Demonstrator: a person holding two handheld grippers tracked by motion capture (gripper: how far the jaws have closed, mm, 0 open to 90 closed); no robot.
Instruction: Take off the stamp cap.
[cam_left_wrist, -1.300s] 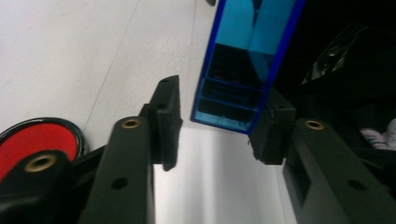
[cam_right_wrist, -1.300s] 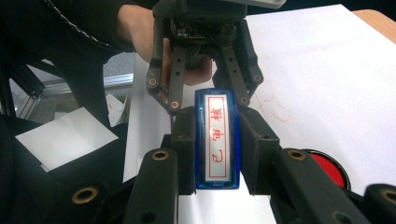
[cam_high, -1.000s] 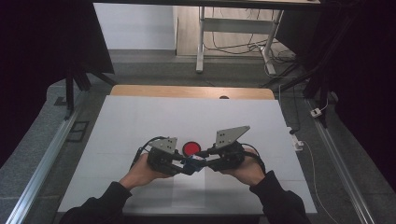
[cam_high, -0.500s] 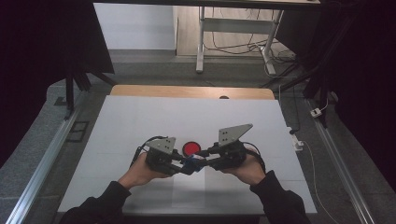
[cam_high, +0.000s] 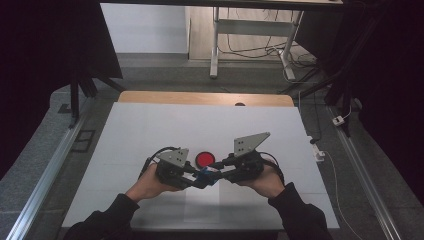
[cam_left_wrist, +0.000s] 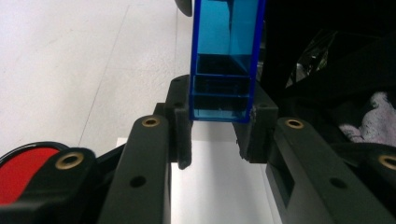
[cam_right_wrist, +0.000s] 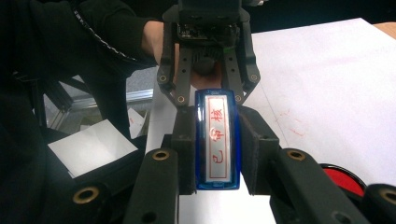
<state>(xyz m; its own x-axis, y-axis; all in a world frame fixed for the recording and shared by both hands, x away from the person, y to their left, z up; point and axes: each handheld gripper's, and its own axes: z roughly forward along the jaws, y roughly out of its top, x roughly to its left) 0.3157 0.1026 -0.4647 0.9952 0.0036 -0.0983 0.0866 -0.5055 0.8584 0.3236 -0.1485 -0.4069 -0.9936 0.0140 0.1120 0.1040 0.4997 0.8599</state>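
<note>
- Item held: blue stamp (cam_right_wrist: 217, 140), a translucent blue case with a white face bearing red characters; seen low centre of the right gripper view, and as a blue speck (cam_high: 204, 174) between the two tools, lower middle of the high view.
- Left gripper (cam_left_wrist: 215, 133): jaws pinching one end of the blue stamp, having crept shut by a small remainder within the last second; hands unmoved from the earlier high views.
- Right gripper (cam_right_wrist: 217, 149): jaws clamped on the other end, pads pressing both long sides.
- Red ink pad (cam_high: 204, 159): round, on the white table (cam_high: 150, 130), just above the grippers in the frame.
- Judgement: both grips look settled, so the stamp's cap and body seem ready to be pulled apart.
</note>
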